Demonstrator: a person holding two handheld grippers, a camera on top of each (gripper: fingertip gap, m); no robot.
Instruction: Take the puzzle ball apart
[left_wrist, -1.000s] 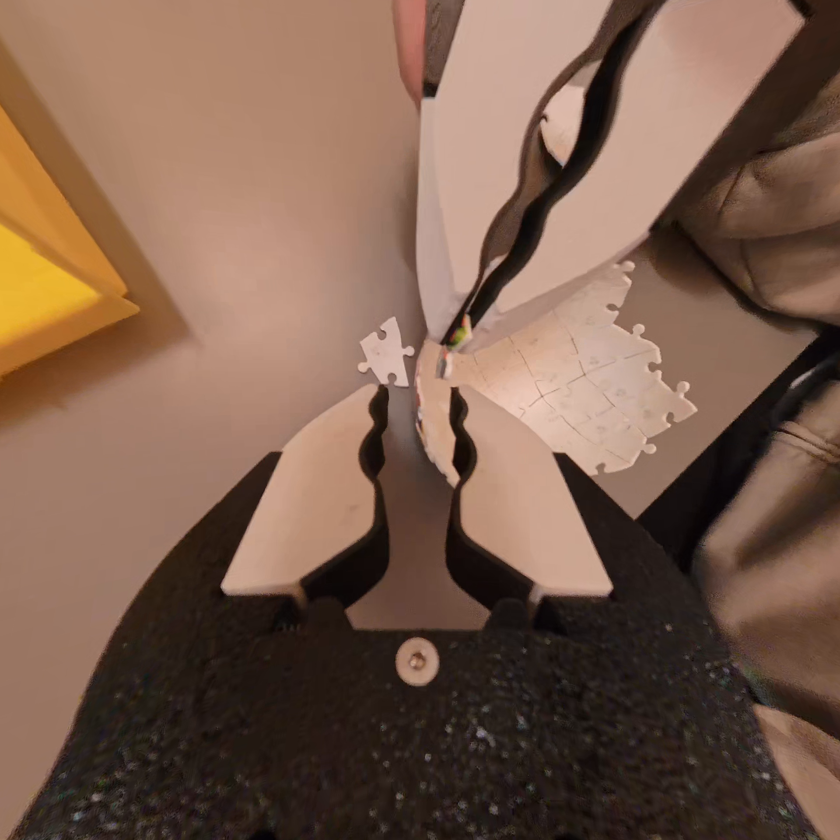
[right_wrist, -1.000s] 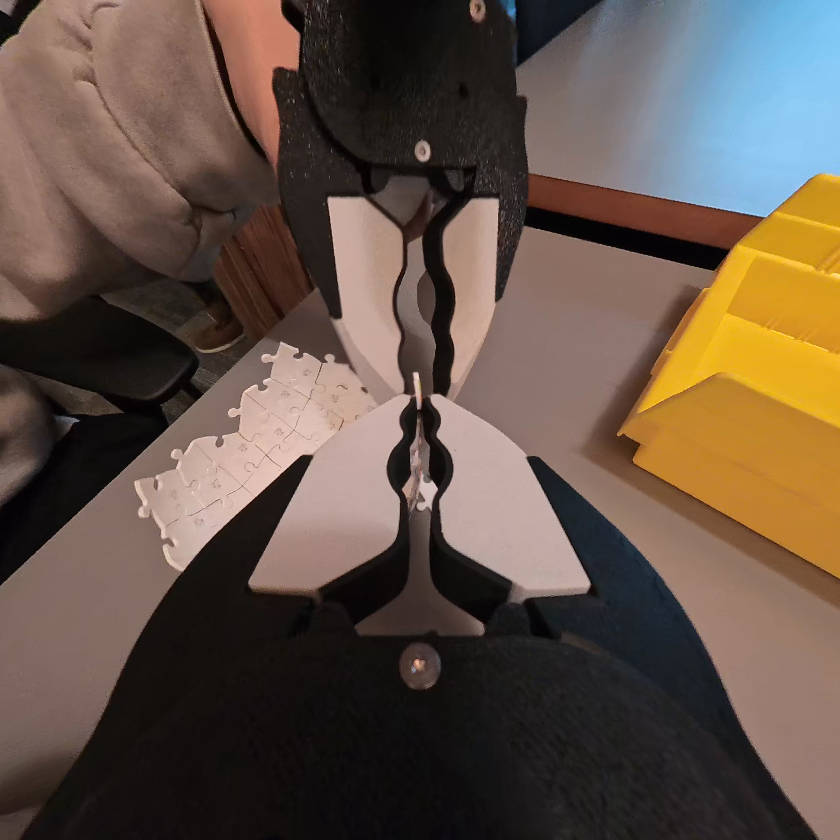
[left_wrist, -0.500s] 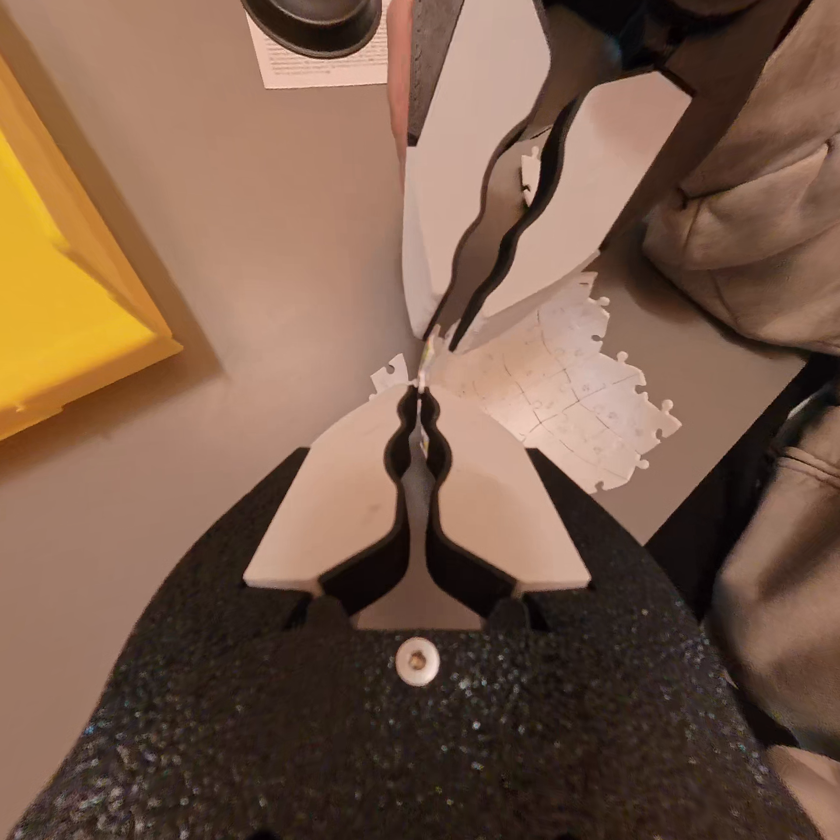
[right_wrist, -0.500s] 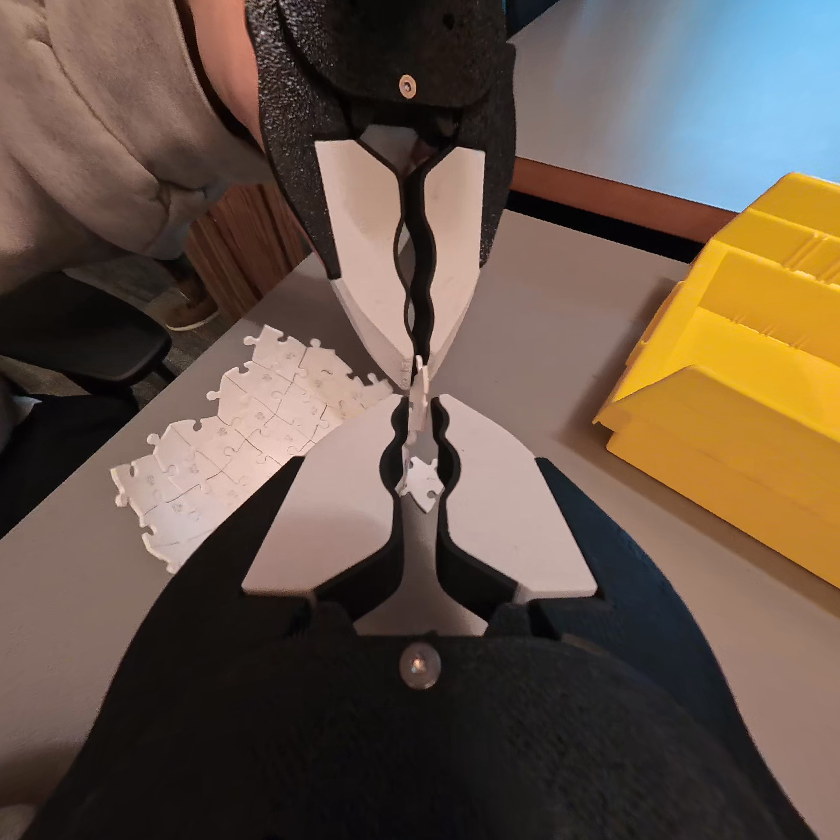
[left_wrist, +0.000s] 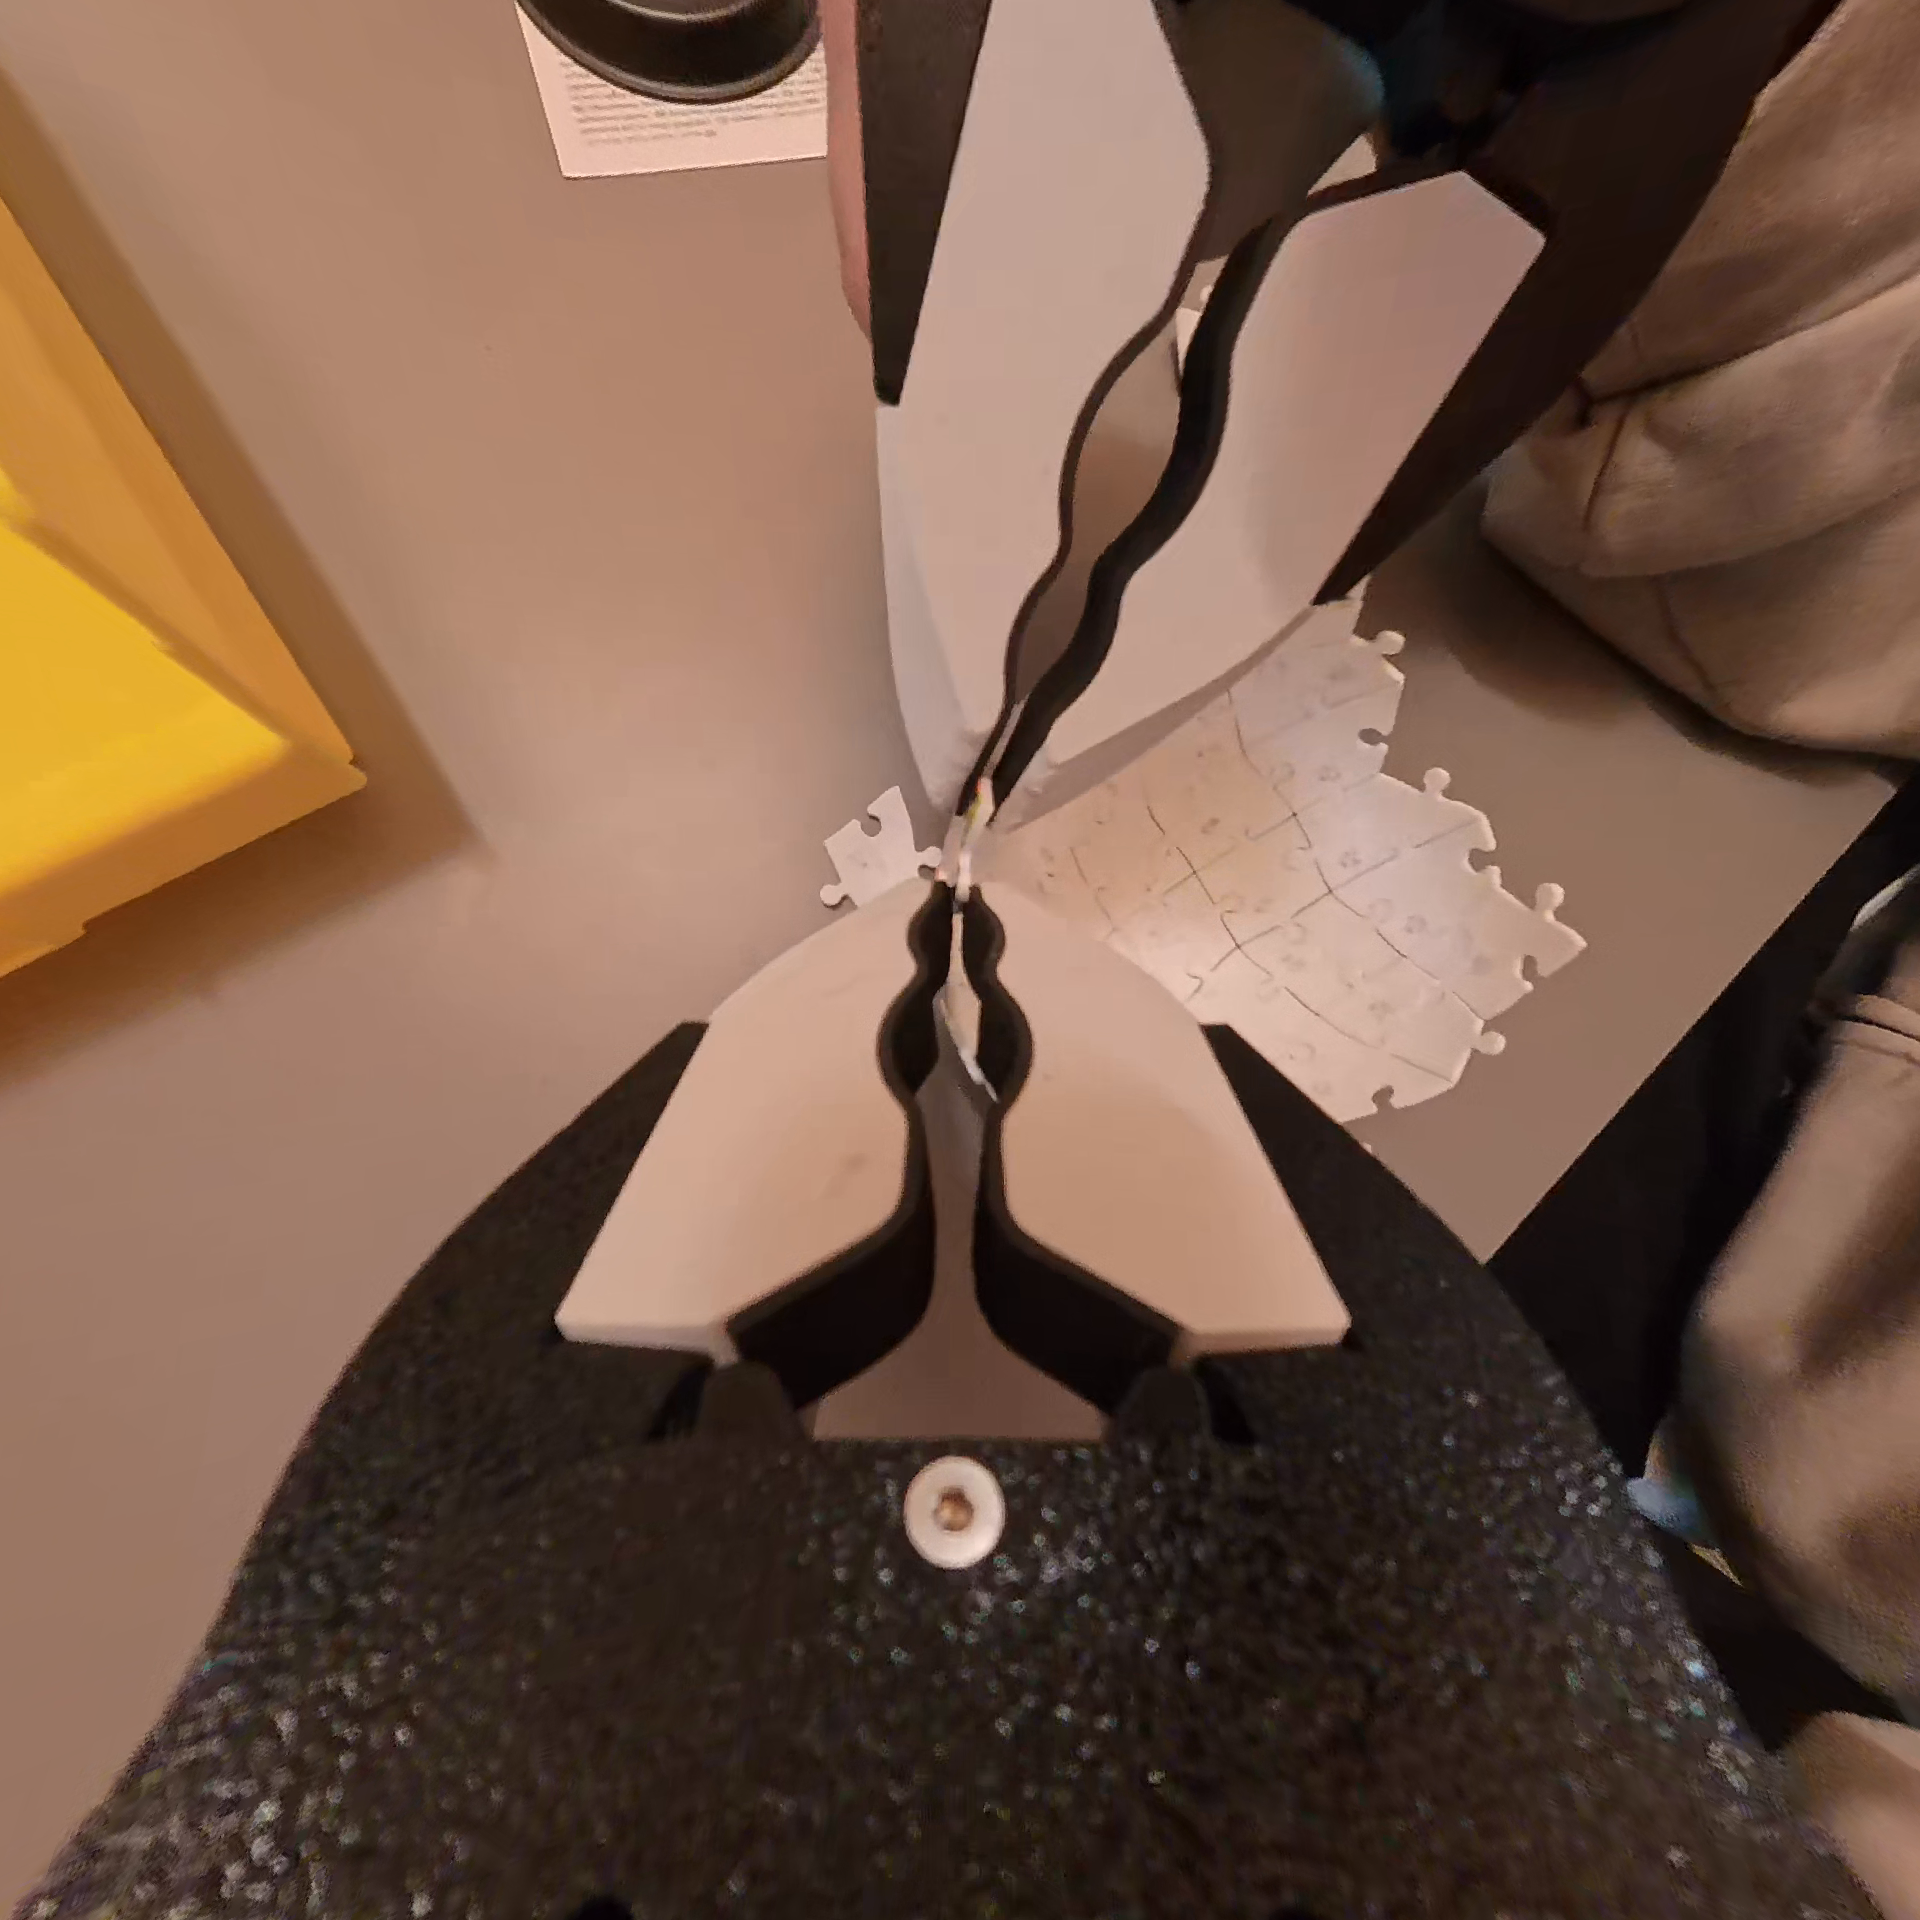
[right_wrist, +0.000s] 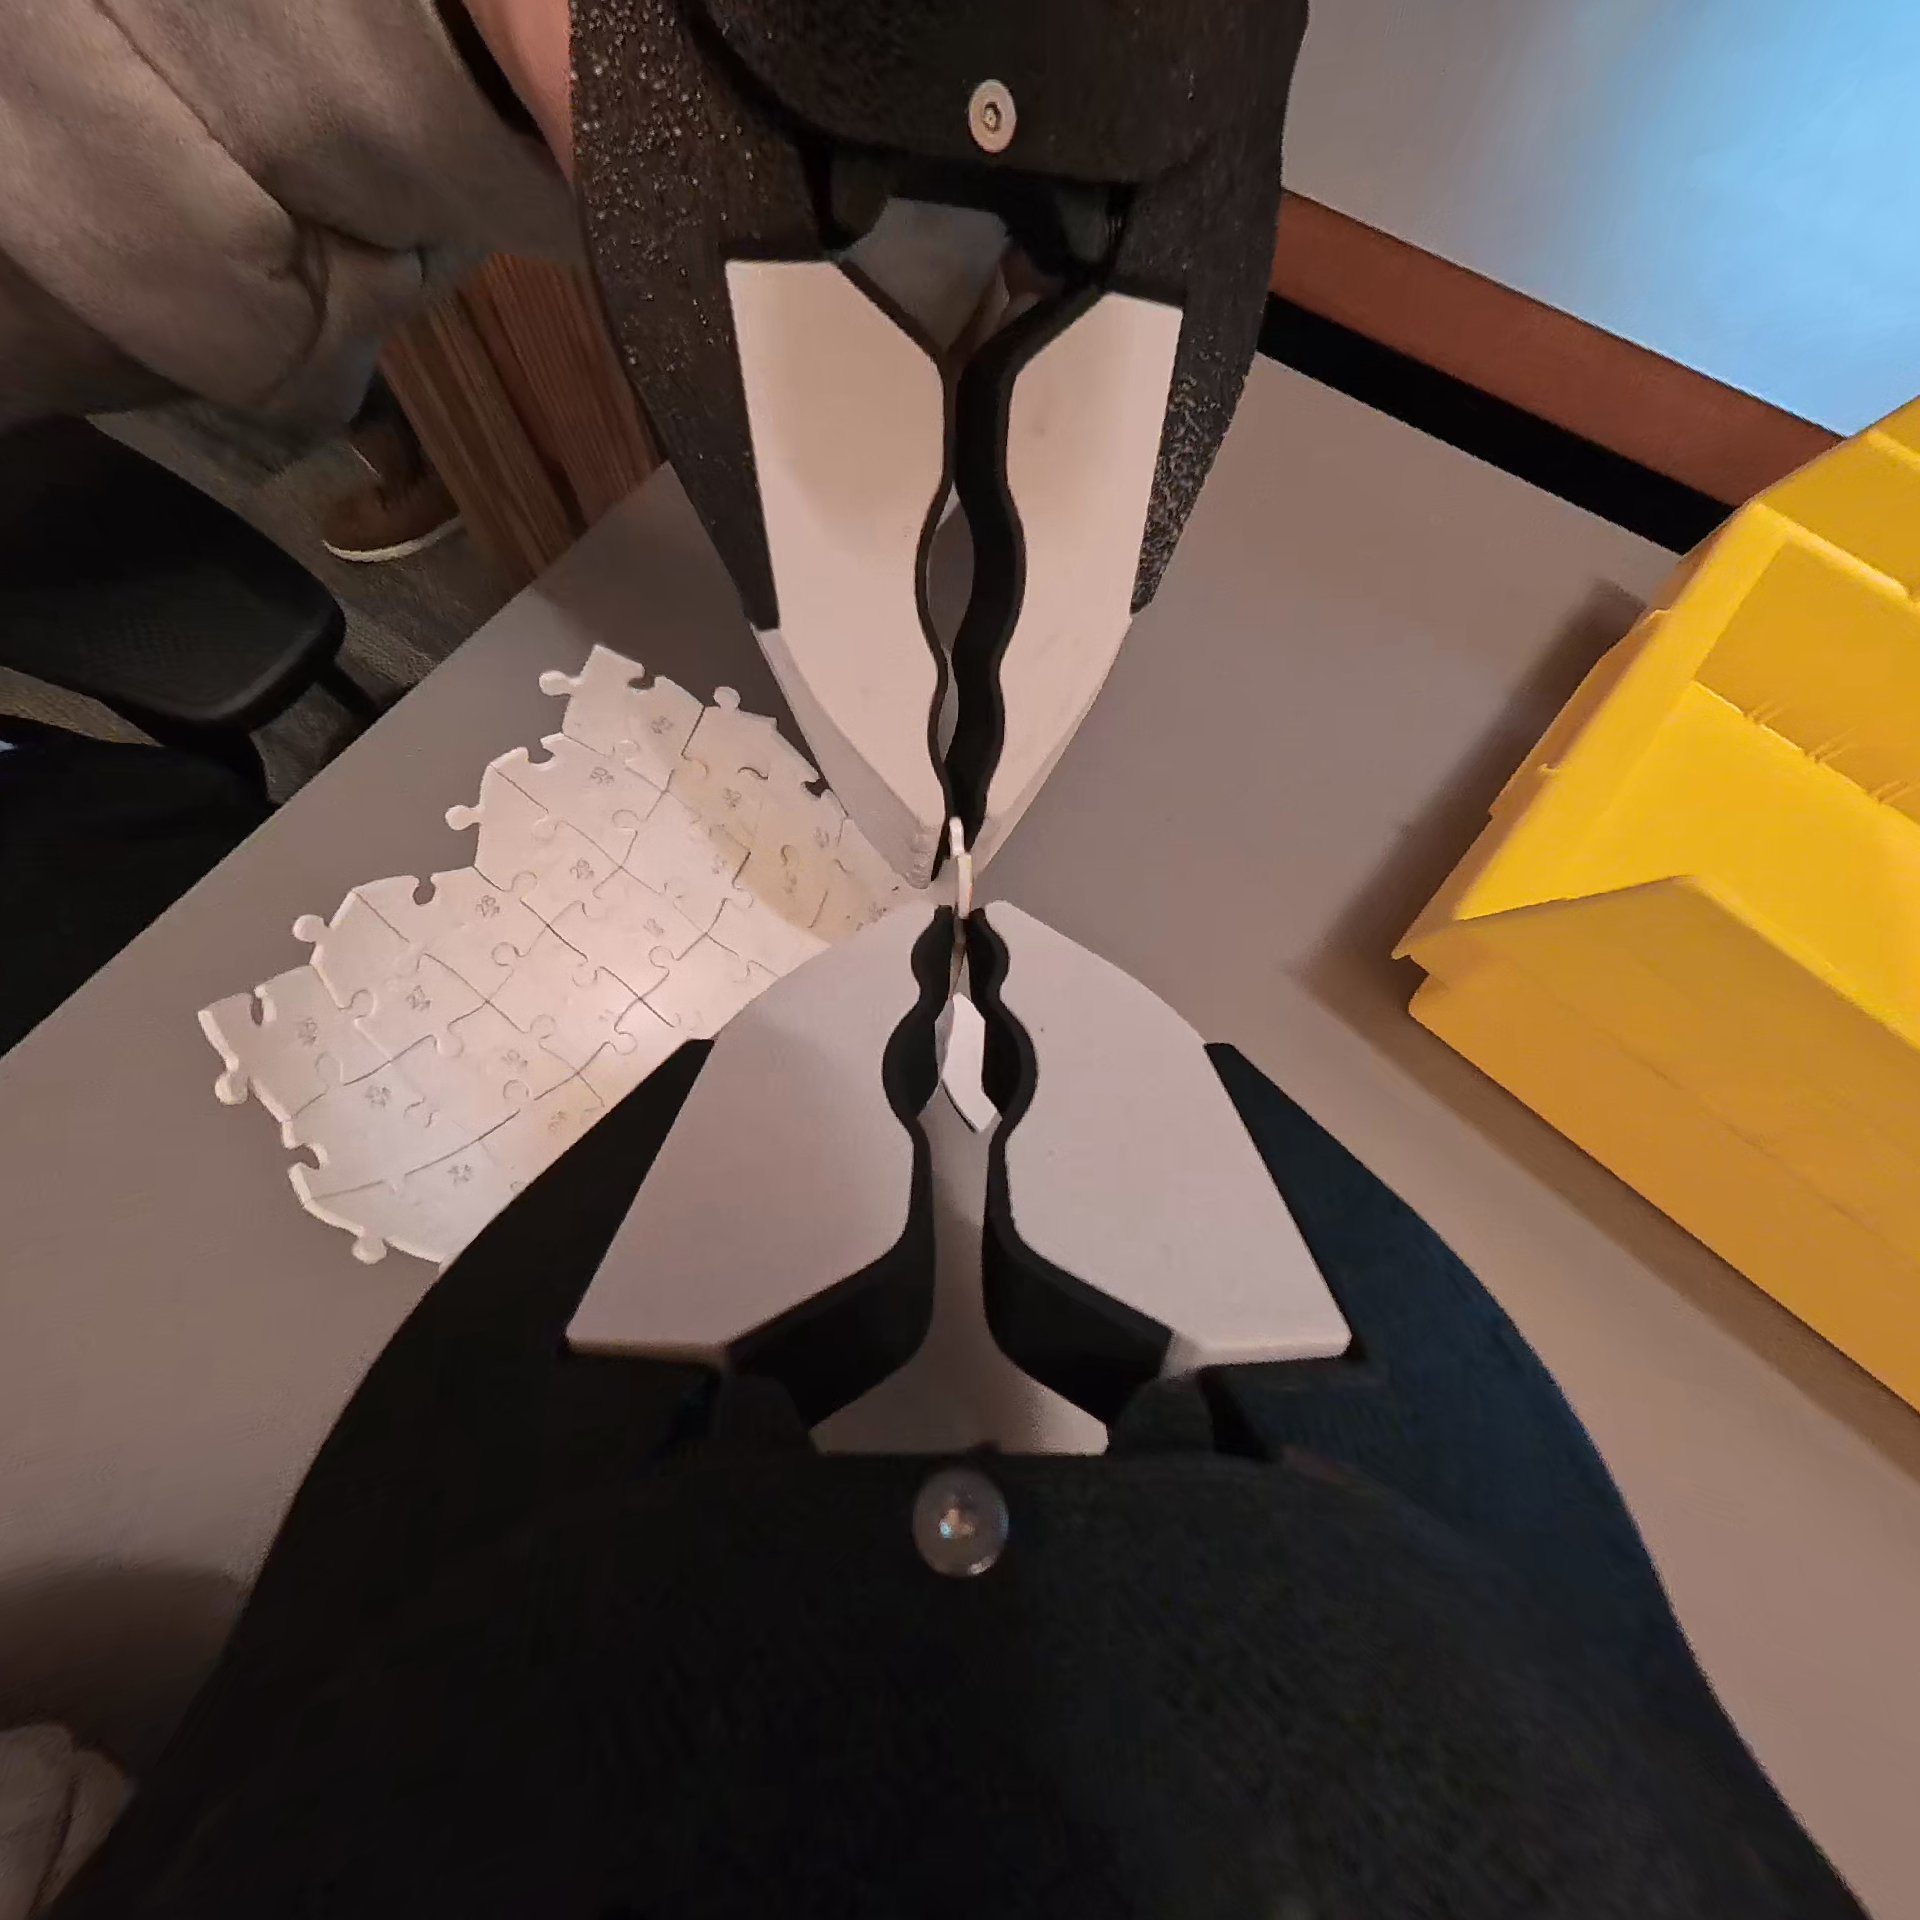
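Tip to tip, left gripper (left_wrist: 953, 906) and right gripper (right_wrist: 961, 914) pinch joined puzzle pieces (right_wrist: 962, 868).

A plain grey tabletop (right_wrist: 1299, 727) carries everything. A curved sheet of joined white puzzle pieces (right_wrist: 499, 997) lies at nine o'clock by the edge, a lone white puzzle piece (left_wrist: 868, 852) near it, stacked yellow plastic bins (right_wrist: 1662, 987) at three o'clock, and a printed paper sheet (left_wrist: 686, 135) under a black round object (left_wrist: 665, 42).

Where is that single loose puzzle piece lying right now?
In the left wrist view, the loose puzzle piece lies flat on the grey table, just left of the two grippers' meeting tips.
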